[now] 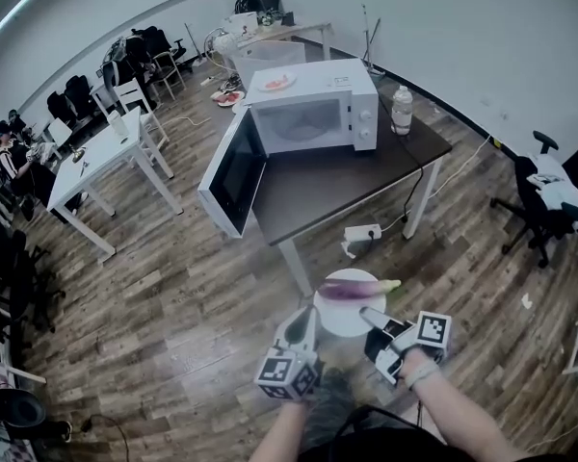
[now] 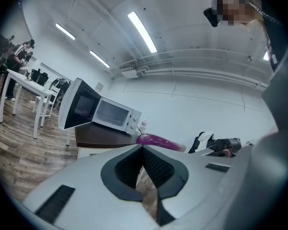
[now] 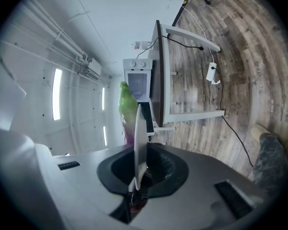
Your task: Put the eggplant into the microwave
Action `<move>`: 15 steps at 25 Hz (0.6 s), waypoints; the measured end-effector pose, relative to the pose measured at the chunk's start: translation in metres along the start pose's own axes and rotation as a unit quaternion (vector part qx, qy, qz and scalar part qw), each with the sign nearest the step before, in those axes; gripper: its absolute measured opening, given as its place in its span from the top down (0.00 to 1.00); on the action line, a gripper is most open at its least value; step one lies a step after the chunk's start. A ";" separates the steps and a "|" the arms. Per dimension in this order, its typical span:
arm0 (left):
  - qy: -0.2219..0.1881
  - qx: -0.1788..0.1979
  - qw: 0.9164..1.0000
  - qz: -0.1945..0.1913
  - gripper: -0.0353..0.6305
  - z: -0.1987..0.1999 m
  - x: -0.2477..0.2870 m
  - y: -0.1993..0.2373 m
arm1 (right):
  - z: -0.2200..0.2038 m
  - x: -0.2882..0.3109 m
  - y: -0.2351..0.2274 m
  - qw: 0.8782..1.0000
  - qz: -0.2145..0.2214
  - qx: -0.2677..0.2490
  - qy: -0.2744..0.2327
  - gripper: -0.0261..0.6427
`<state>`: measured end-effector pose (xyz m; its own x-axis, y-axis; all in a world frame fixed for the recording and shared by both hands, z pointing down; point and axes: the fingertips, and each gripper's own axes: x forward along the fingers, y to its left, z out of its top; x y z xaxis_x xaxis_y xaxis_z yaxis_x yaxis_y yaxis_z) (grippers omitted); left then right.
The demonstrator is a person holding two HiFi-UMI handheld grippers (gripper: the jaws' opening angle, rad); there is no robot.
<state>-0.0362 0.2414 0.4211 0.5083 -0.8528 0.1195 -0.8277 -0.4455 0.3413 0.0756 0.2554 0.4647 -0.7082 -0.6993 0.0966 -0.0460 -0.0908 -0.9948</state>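
- Near: right gripper (image 1: 366, 313) is rolled on its side, jaws clamped on the rim of the white round plate (image 1: 339, 323).
- Left gripper (image 1: 303, 322): jaws together, nothing between them. Its tip sits at the plate's left edge; contact unclear.
- Purple eggplant with green stem (image 1: 354, 289) lies loose across the plate's far side.
- Judgement: glossy, rounded, firm, fairly light, so likely to roll. Keep the plate level. For a direct grasp, take it at mid-body.
- Far: dark brown table (image 1: 366, 176) carrying the white microwave (image 1: 313, 104), door open to the left.
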 end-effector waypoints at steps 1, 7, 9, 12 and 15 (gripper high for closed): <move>0.001 0.000 1.000 -0.002 0.95 0.003 0.008 0.003 | 0.007 0.006 0.002 1.000 0.000 -0.001 0.000 0.92; 0.004 0.001 1.000 -0.012 0.95 0.020 0.058 0.024 | 0.044 0.044 0.009 1.000 -0.001 -0.003 -0.001 0.92; 0.007 0.005 1.000 -0.021 0.95 0.025 0.074 0.030 | 0.056 0.058 0.011 1.000 -0.001 -0.005 -0.003 0.92; 0.007 0.010 0.999 -0.031 0.95 0.036 0.093 0.043 | 0.071 0.078 0.012 1.000 -0.002 -0.007 -0.008 0.92; 0.007 0.010 0.999 -0.035 0.95 0.044 0.112 0.058 | 0.084 0.097 0.014 1.000 -0.005 -0.003 -0.014 0.92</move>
<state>-0.0381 0.1081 0.4130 0.5686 -0.8154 0.1087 -0.7941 -0.5096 0.3312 0.0658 0.1266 0.4628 -0.6878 -0.7180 0.1065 -0.0561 -0.0936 -0.9940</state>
